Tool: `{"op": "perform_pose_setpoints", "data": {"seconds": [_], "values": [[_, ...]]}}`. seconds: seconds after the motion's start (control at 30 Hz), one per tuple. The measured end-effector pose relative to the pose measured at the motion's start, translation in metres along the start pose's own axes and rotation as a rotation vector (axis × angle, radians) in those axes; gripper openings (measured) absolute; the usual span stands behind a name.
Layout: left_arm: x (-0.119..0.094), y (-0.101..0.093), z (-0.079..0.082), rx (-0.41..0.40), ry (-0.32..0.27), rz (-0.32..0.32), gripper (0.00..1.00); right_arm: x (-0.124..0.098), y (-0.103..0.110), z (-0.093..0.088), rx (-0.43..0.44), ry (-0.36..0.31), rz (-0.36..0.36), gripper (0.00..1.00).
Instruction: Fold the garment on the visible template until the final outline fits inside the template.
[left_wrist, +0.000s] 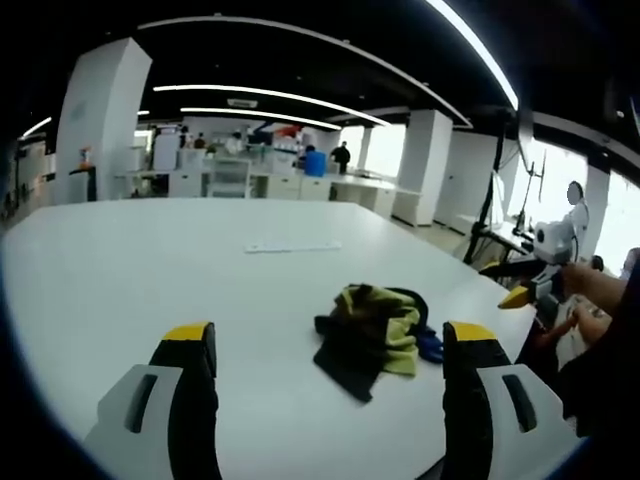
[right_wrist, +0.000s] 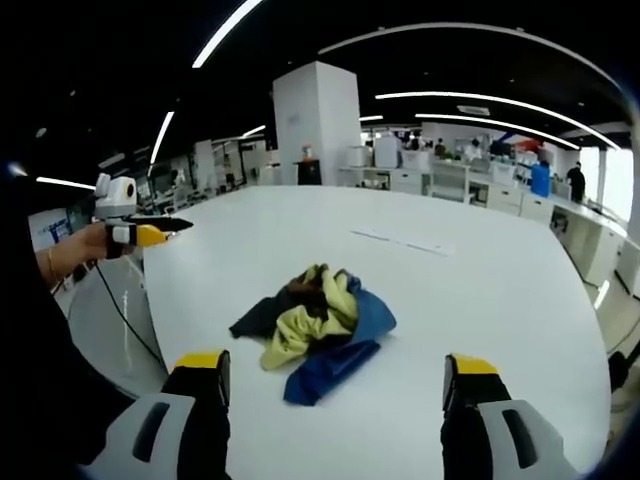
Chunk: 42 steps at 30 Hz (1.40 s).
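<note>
1. One crumpled garment (left_wrist: 375, 335) lies bunched on the white table (left_wrist: 150, 270), ahead of the left gripper (left_wrist: 330, 345) and nearer its right jaw than its left; nothing touches it
2. Left gripper's two black jaws with yellow tips stand wide apart, released, with bare tabletop and the garment's near edge between them
3. In the right gripper view the same garment (right_wrist: 315, 325) lies ahead of the right gripper (right_wrist: 335, 368), roughly midway between its jaws and a little toward the left one, clear of both tips
4. Right gripper is likewise released, its jaws spread wide and holding nothing
5. Fabric shows black, yellow-green and blue parts heaped together; the blue part (right_wrist: 345, 350) lies nearest the right gripper, the black part (left_wrist: 350, 360) nearest the left one
6. Beyond the garment, farther from both grippers, a thin pale strip (left_wrist: 293, 246) lies flat on the table; whether it belongs to a template cannot be told
7. At the left edge of the right gripper view a hand (right_wrist: 80, 250) holds the other gripper out over the table's edge, well apart from the garment
</note>
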<state>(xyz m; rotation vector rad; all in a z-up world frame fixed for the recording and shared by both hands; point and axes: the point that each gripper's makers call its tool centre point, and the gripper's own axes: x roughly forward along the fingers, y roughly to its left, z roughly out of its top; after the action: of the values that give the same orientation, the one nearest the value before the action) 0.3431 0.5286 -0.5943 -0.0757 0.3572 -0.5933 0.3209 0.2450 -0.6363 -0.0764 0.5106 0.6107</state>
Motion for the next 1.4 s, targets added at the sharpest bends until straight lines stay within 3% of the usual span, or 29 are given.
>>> {"op": "perform_pose_setpoints", "data": {"seconds": [0.37,0.8,1.1,1.4], "values": [[0.018,-0.010,0.000,0.050,0.019,-0.093,0.78,0.021,-0.002,0.003,-0.042,0.017,0.040,0.69],[0.057,-0.020,-0.013,0.072,0.075,-0.205,0.62,0.060,-0.009,0.012,-0.055,0.033,0.081,0.51],[0.092,-0.047,-0.032,0.094,0.133,-0.304,0.55,0.087,-0.016,0.021,-0.081,0.040,0.097,0.39],[0.121,-0.062,-0.041,0.085,0.149,-0.345,0.41,0.113,-0.026,0.025,-0.082,0.051,0.111,0.28]]}}
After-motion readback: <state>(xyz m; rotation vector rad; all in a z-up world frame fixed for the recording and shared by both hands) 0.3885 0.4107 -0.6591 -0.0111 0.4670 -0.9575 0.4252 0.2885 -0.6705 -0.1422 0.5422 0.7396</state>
